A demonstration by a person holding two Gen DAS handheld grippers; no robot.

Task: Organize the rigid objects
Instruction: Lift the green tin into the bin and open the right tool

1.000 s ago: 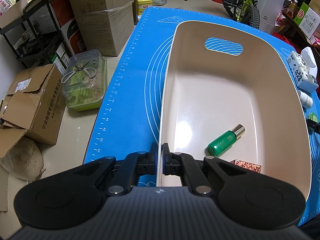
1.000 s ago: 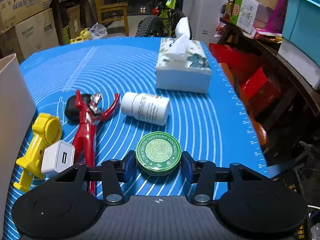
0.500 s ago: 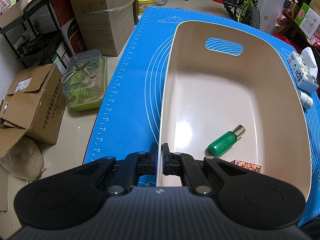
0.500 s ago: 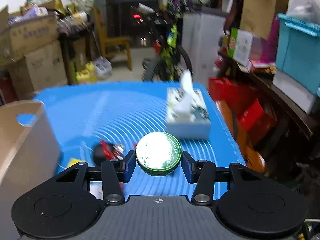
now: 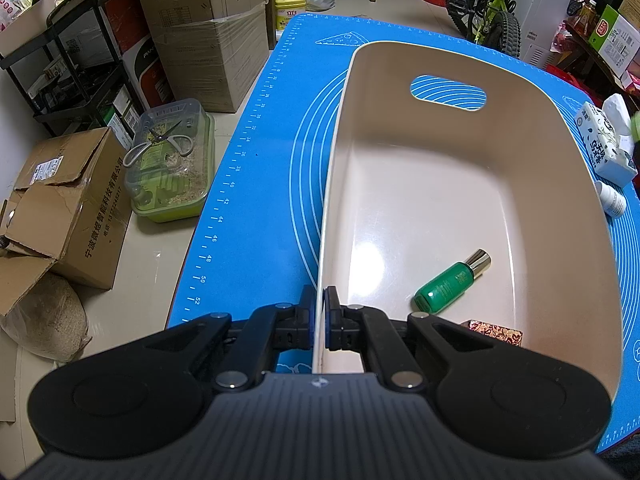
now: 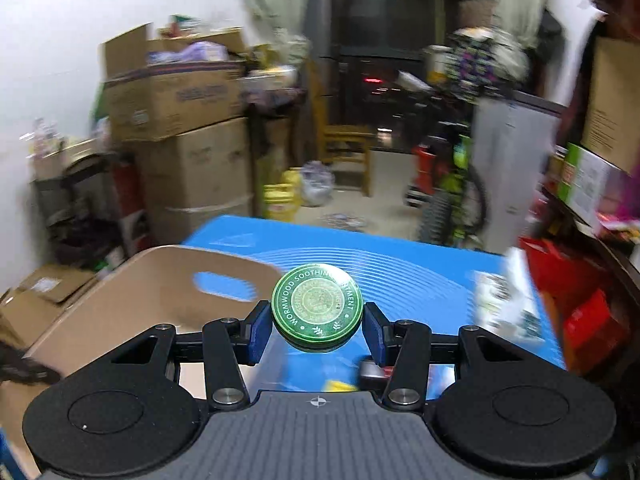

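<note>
Gripping the small green tin (image 6: 317, 312) by its rim above the blue mat (image 6: 420, 276), the right gripper (image 6: 316, 330) carries something light, stiff and slippery, while the left gripper (image 5: 319, 318) stays clenched on the near left wall of the beige bin (image 5: 560, 184).

The right gripper (image 6: 318, 326) clamped a round green ointment tin (image 6: 317, 309) at frame centre, a beige plastic basket (image 6: 132, 300) lower left.

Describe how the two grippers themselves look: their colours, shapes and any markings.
Both look alike. The left gripper and the right gripper each have a dark grey ribbed body with a small white crosshair mark at its front edge, two round black discs at the sides, and black linkage bars joined by silver pins. The fingers end in blue pads. No cables, hands or sleeves are visible.
</note>
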